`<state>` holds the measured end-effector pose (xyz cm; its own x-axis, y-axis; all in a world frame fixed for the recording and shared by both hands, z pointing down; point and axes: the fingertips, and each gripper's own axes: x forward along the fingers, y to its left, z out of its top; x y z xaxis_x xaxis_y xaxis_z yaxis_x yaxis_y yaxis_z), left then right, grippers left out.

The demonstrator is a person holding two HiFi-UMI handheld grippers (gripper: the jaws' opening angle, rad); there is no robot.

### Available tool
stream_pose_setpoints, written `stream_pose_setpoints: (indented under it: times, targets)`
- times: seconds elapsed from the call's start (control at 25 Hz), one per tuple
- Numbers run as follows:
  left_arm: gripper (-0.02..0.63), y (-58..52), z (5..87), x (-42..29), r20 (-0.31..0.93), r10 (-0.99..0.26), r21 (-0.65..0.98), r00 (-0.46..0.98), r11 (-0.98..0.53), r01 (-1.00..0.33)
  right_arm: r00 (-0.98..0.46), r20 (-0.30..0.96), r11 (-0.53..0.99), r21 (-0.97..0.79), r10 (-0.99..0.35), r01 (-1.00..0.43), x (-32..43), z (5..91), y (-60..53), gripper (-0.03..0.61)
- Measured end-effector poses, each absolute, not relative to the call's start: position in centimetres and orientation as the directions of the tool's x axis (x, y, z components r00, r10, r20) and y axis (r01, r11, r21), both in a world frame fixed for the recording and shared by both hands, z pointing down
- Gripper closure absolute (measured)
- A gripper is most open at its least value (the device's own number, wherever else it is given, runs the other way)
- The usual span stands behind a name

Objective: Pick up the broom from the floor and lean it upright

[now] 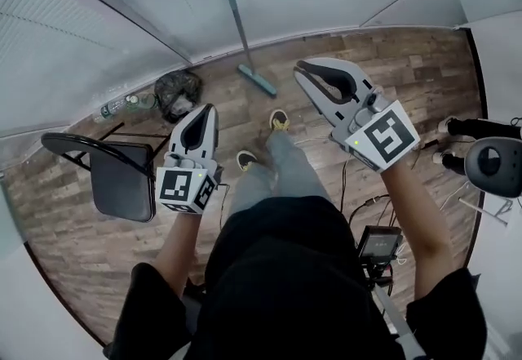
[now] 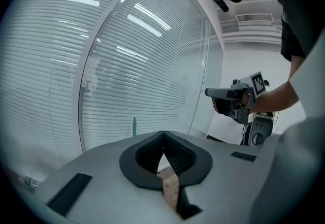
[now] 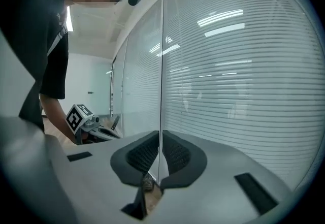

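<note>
The broom (image 1: 243, 38) has a teal handle and a teal head. It stands tilted against the glass wall with its head on the wood floor, and the tip of its handle (image 2: 134, 126) shows above my left jaws. My left gripper (image 1: 210, 108) is raised over the floor, short of the broom and to its left. Its jaws (image 2: 163, 134) are shut with nothing between them. My right gripper (image 1: 301, 67) is raised to the right of the broom head, apart from it. Its jaws (image 3: 160, 133) are drawn together to a thin slit and hold nothing.
A black folding chair (image 1: 121, 176) stands at the left. A dark bag (image 1: 178, 92) and bottles (image 1: 124, 104) lie by the wall. A round grey device (image 1: 492, 164), cables and a stand are at the right. The person's feet (image 1: 279, 118) are on the floor below the grippers.
</note>
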<state>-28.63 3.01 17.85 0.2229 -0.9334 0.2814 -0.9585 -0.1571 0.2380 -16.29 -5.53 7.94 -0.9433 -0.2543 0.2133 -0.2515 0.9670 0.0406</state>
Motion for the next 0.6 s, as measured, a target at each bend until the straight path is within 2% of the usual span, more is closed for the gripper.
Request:
stream_pose_setpoints:
  times: [0.4, 0.6]
  targets:
    - [0.592, 7.6, 8.4, -25.8, 0.150, -0.951, 0.209, 0.270, -0.237, -0.949, -0.897, 0.156, 0.910, 0.108, -0.413, -0.400, -12.1, -0.3, 1.3, 0.557]
    - [0.592, 9.5, 6.0, -24.8, 0.134, -0.948, 0.202, 0.288, -0.258, -0.945, -0.879, 0.107, 0.884, 0.096, -0.465, -0.457, -10.7, -2.8, 2.8, 0.557]
